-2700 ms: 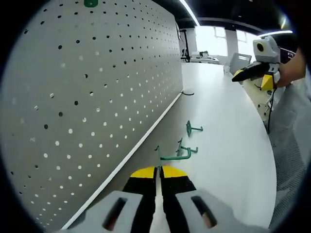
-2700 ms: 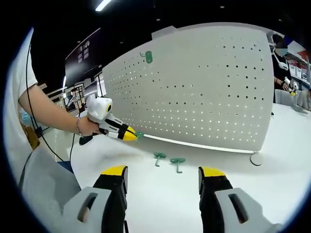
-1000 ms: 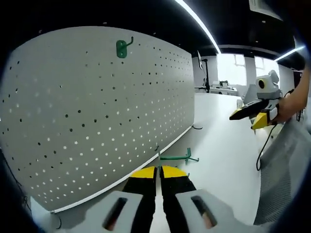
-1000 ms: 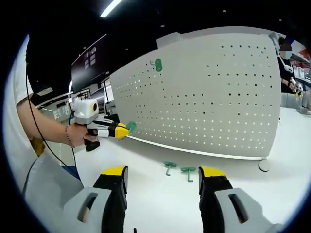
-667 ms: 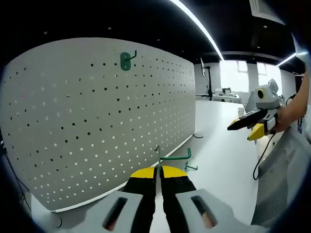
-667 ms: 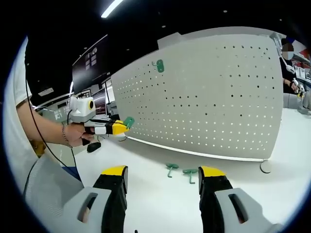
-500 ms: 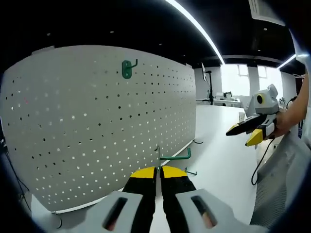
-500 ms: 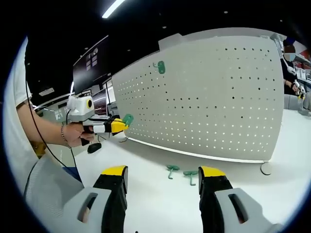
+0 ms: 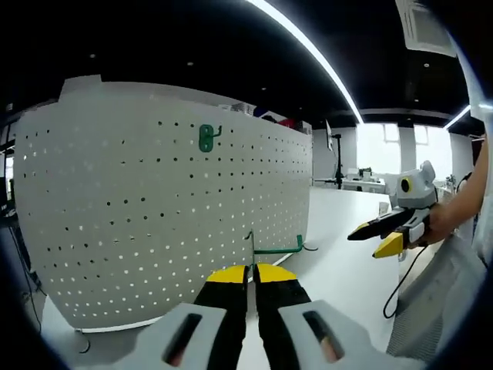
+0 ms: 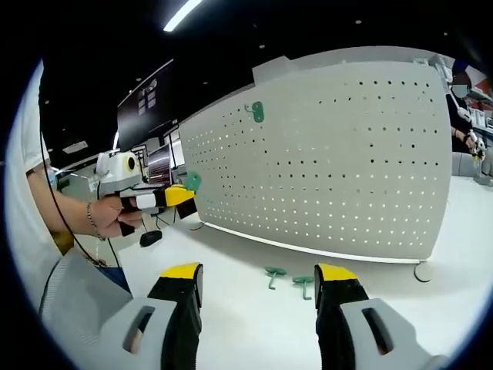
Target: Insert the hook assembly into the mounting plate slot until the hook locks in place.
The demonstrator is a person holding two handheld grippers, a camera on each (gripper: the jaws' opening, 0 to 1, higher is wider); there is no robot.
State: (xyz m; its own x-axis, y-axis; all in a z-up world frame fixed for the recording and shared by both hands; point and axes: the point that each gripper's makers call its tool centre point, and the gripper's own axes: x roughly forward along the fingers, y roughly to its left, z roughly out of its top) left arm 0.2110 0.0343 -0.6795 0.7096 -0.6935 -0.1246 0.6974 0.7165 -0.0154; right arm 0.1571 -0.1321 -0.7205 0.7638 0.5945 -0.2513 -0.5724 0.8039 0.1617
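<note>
Two green hooks [image 10: 290, 278] lie loose on your white table [image 10: 254, 324]; one's mounted on the perforated board [image 9: 154, 216]. Left gripper [image 9: 252, 271] pinches a thin green hook [image 9: 275, 248], right gripper [image 10: 258, 271] gapes wide

Lab: pegboard [image 9: 154, 223], white table [image 10: 254, 316]

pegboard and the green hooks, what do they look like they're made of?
Pegboard: looks like painted sheet metal or rigid plastic, matte light grey, with a regular grid of punched holes and a thin panel edge. I cannot tell which.

Green hooks: the one held in the left gripper, hook, and the two loose hooks on the table look like coated wire or moulded plastic, uniform green with thin bent stems.
</note>
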